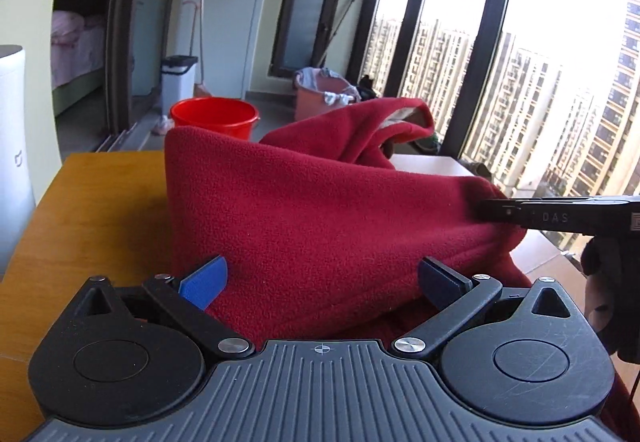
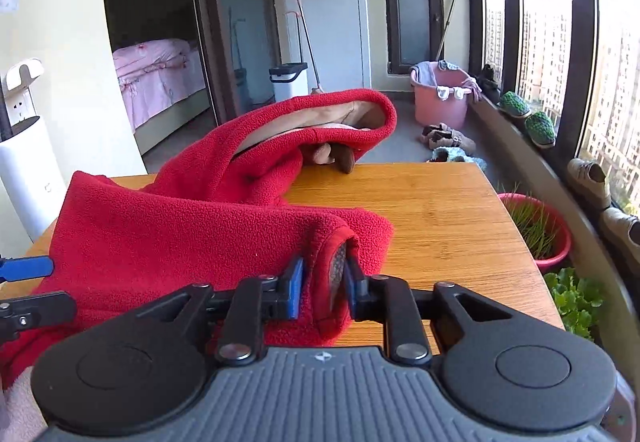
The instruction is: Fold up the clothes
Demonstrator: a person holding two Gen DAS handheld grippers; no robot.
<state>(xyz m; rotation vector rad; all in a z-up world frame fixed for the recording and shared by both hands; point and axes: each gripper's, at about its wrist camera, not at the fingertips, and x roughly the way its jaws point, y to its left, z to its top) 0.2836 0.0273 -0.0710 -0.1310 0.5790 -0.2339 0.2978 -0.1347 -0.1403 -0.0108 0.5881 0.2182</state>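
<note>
Your right gripper [image 2: 322,282] is clamped on the thick folded edge of the red fleece [image 2: 192,226], likely so you can carry that edge over for the fold. The fleece is heaped on the wooden table [image 2: 440,210], its hood up toward 12 o'clock. Your left gripper [image 1: 322,278] has its jaws wide apart, fleece between them but not pinched. Both grippers tilt downward over the near table edge

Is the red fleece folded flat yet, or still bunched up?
Still bunched: the red fleece lies humped on the table, its hood raised.
</note>
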